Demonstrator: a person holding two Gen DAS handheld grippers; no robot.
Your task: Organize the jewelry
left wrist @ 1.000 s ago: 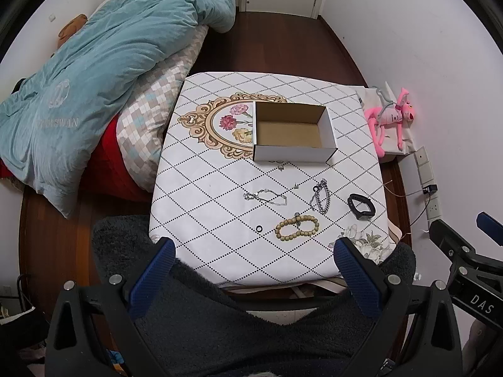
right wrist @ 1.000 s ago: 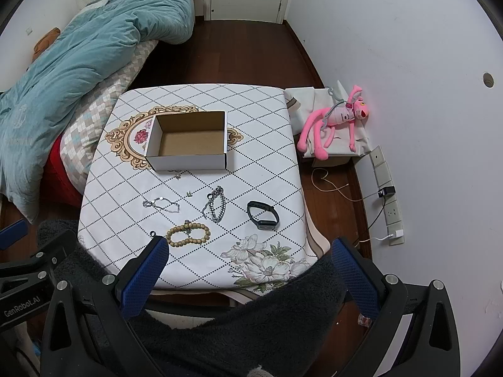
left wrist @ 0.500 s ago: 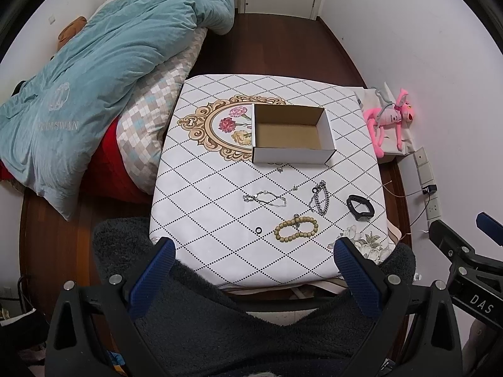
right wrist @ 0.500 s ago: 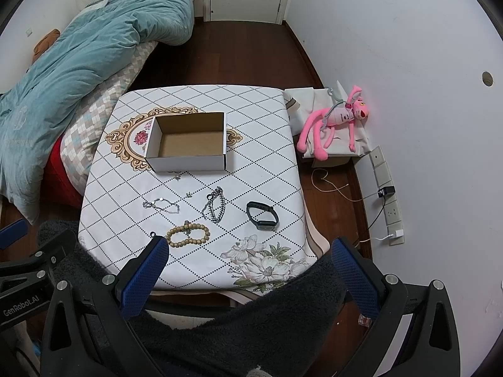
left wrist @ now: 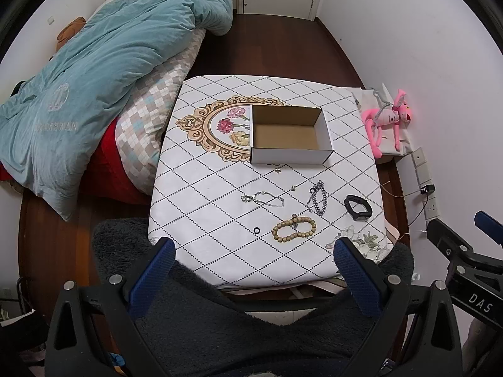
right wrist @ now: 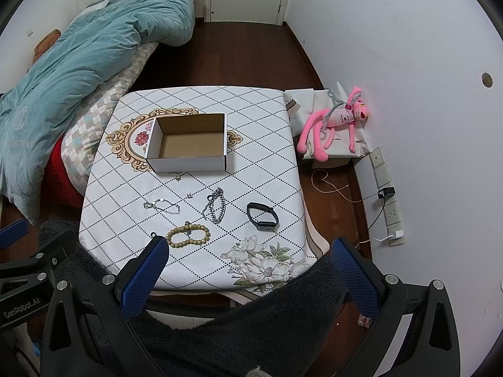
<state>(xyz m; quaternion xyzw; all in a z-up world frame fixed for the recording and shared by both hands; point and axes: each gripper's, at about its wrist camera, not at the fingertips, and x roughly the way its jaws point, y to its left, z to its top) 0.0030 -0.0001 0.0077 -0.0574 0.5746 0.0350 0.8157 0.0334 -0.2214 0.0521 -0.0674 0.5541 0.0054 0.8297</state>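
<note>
An open, empty white cardboard box (left wrist: 290, 133) (right wrist: 188, 143) stands on the patterned table (left wrist: 220, 188) (right wrist: 270, 169). In front of it lie a thin silver bracelet (left wrist: 262, 199) (right wrist: 162, 204), a silver chain (left wrist: 317, 201) (right wrist: 215, 209), a wooden bead bracelet (left wrist: 294, 230) (right wrist: 188, 235), a black wristband (left wrist: 357, 208) (right wrist: 262, 216), a small black ring (left wrist: 257, 230) and small earrings (left wrist: 293, 187) (right wrist: 189, 194). My left gripper (left wrist: 253, 262) and right gripper (right wrist: 248, 260) are both open and empty, held high over the near table edge.
A bed with a teal duvet (left wrist: 94, 72) (right wrist: 78, 53) lies left of the table. A pink plush toy (left wrist: 388, 119) (right wrist: 333, 124) sits on a box by the right wall, beside sockets and cables (right wrist: 386, 194). A dark fuzzy garment (left wrist: 267, 330) fills the near foreground.
Both views have shifted only slightly; the table contents have not moved and both grippers stay open.
</note>
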